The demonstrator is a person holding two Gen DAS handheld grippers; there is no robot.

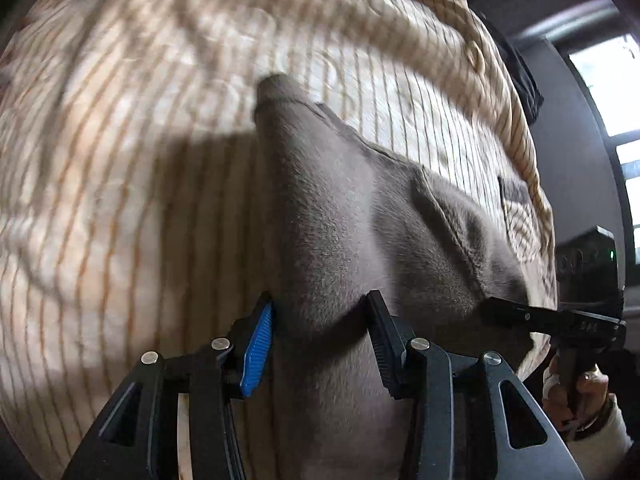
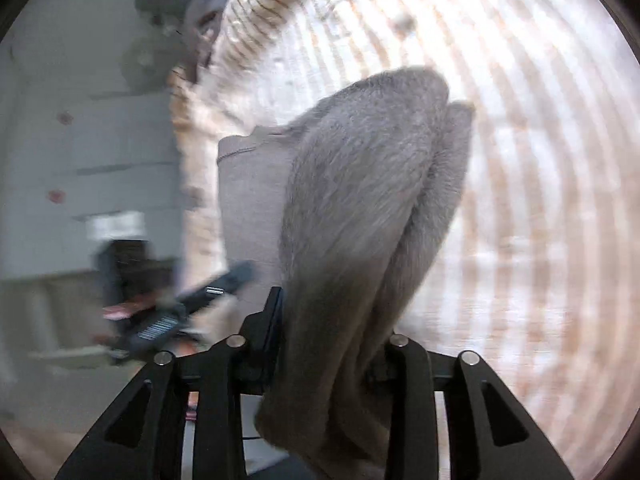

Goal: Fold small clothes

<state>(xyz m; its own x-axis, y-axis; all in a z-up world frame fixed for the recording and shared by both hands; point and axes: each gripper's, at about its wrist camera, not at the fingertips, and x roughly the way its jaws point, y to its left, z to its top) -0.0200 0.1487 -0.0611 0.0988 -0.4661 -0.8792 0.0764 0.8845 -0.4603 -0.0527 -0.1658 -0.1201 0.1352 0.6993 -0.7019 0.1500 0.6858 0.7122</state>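
Striped quilt [image 1: 140, 180] on the bed spans both views. Grey fleece garment [image 1: 340, 220] hangs lifted above it, stretched between both claws, one sleeve end trailing toward the quilt. Left claw [image 1: 320, 332]: jaws pinching a bunched edge. Right claw [image 2: 332, 344]: pressed onto a thick doubled wad of fabric. Risk, judged: fleece is bulky; uneven tension could pull the thinner left pinch loose, dropping that edge and skewing the fold.

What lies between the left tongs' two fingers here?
Grey garment fabric fills the gap between the left tongs' fingers, hanging over the striped bedcover; the left wrist view shows it.
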